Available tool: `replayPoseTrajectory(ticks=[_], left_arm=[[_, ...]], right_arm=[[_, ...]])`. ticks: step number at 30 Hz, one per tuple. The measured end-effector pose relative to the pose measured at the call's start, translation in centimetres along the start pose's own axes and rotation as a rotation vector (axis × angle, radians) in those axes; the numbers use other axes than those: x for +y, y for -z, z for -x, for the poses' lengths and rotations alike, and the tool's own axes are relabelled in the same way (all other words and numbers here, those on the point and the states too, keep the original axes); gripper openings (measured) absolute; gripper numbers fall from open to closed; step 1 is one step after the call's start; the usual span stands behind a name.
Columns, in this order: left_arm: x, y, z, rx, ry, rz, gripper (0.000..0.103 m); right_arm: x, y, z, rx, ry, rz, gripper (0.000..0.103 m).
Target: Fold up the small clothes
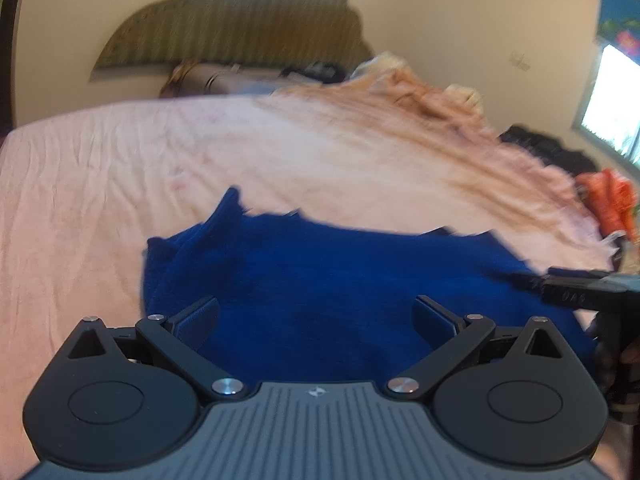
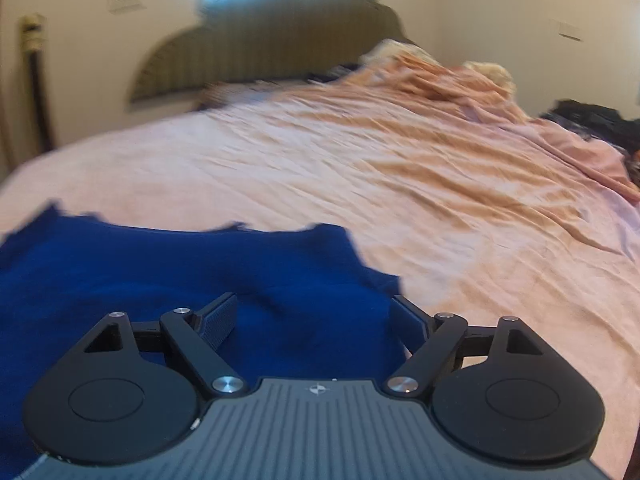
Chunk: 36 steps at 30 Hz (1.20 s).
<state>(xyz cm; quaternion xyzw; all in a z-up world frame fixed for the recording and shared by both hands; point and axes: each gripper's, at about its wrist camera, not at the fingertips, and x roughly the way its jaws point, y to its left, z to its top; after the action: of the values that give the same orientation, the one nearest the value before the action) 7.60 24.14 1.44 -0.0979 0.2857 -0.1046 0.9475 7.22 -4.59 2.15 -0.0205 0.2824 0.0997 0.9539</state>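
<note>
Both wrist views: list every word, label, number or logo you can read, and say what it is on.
No readable words or numbers.
Left gripper body: small pale emblem, no letters.
Right gripper body: same emblem, no letters.
Right gripper, seen in the left wrist view: pale marks, too blurred to read.
Wall picture: blurred, nothing legible.

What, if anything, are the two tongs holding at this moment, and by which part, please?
Nothing is held. The left tongs and the right tongs both stand open above the blue garment, which lies on the pink bedsheet.

Both wrist views low, close, sharing bed (image 1: 100, 168)
</note>
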Motion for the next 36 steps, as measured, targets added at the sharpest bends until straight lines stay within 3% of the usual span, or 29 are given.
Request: replayPoseTrajectory(ticks=[3,7,8,10,14,17,19,22,24,25,27,32,36], left_arm=[[-1.4,1.3,2.0,-0.021,0.005,-0.022,0.103],[-1.4,3.9,0.0,0.102,-0.082,-0.055,0.103],[-1.6,4.5,0.1,0.079,-0.096,-0.118,0.103],[-1.6,4.6,-0.1,0.095,-0.094,-0.143,0.103],[-1.5,4.1,-0.7,0.119,-0.103,-0.209,0.103],[-2.0,3.5,1.4,0.107,-0.142,-0.172,0.103],[-2.5,3.9,3.7,0.057,-0.092,-0.150,0.103],[-3.7,5.0,4.2,0.097,-0.037,-0.157,0.103],[-4.1,6.2,3.2,0.147,-0.050,-0.176,0.103],[-4.4,6.7,3.0,0.131,-0.071,-0.208,0.103],[-4.9,7.0,2.9,0.128,-0.092,-0.236,0.103],[-5.5,7.2,5.0,0.127,-0.094,-0.118,0.103],[-6.4,8.9,5.4,0.122,-0.121,-0.140,0.103]], right_arm=[[1.3,1.5,3.2,-0.015,-0.071,0.023,0.087],[2.8,4.8,3.2,0.041,-0.009,0.173,0.086],[2.3,5.3,3.5,0.021,-0.021,0.161,0.086],[1.1,5.5,3.9,0.039,-0.049,0.115,0.086],[1.3,5.0,4.2,0.053,-0.043,0.143,0.087],[1.9,4.5,7.5,-0.007,-0.018,0.100,0.084],[2.3,5.2,10.0,-0.052,-0.087,0.079,0.087],[3.5,6.8,10.8,-0.006,-0.109,0.115,0.088],[3.9,8.2,9.4,0.081,-0.070,0.165,0.088],[3.4,8.8,9.2,0.074,-0.065,0.130,0.093],[2.2,8.6,9.3,0.098,-0.073,0.039,0.093],[3.2,7.7,11.3,0.055,-0.050,-0.014,0.092],[4.4,8.0,10.0,0.091,-0.066,-0.016,0.096]])
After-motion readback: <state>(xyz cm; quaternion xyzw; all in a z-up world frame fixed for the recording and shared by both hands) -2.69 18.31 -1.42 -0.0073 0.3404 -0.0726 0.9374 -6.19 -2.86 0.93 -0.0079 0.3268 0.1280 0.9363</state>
